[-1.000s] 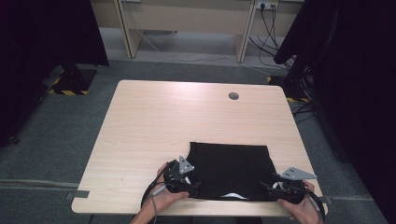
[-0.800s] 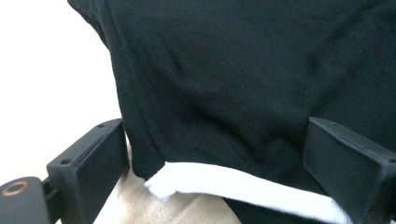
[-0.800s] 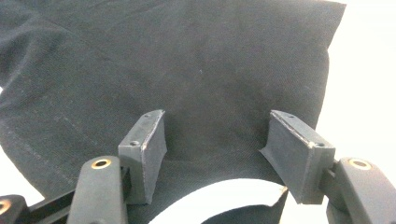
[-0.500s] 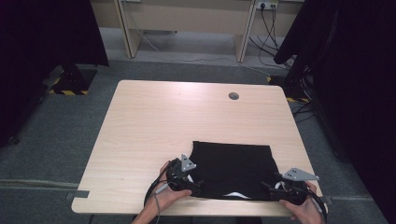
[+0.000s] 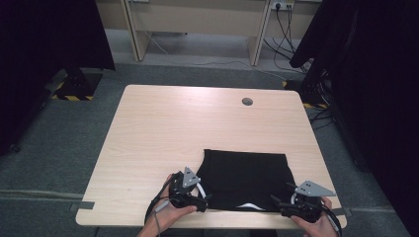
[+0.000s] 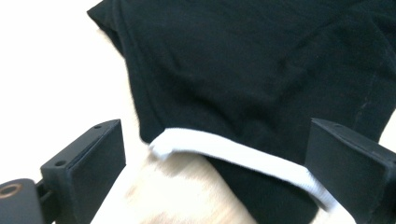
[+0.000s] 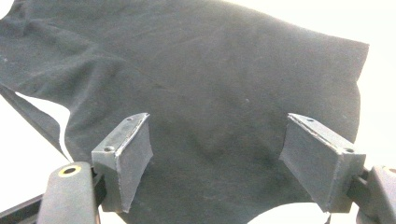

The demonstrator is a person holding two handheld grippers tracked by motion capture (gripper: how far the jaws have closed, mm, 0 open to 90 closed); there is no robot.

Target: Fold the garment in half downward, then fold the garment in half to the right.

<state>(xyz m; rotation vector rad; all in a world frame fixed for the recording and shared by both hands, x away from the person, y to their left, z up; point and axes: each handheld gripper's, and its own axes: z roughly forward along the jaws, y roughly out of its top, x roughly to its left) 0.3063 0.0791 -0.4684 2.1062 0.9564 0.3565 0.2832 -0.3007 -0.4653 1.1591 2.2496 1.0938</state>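
Note:
A black cloth [image 5: 244, 175], folded flat, lies near the table's front edge, with a white band [image 5: 249, 206] showing along its near side. My left gripper [image 5: 202, 204] is at the cloth's near left corner. In the left gripper view its jaws [image 6: 224, 163] stand wide apart, with the white band [image 6: 233, 151] lying loose between them. My right gripper [image 5: 279, 204] is at the near right corner. Its jaws [image 7: 229, 158] have just been opening and now stand wide over the black cloth [image 7: 210, 84], the pads not pressing it.
The light wooden table [image 5: 173, 128] has a round cable hole [image 5: 247, 101] at the far right. Grey carpet surrounds it. Behind stand a desk frame [image 5: 197, 19] with trailing cables, and dark curtains [image 5: 375, 74] hang at both sides.
Both hands stay at the cloth's near corners. The cloth's outline has shifted only slightly.

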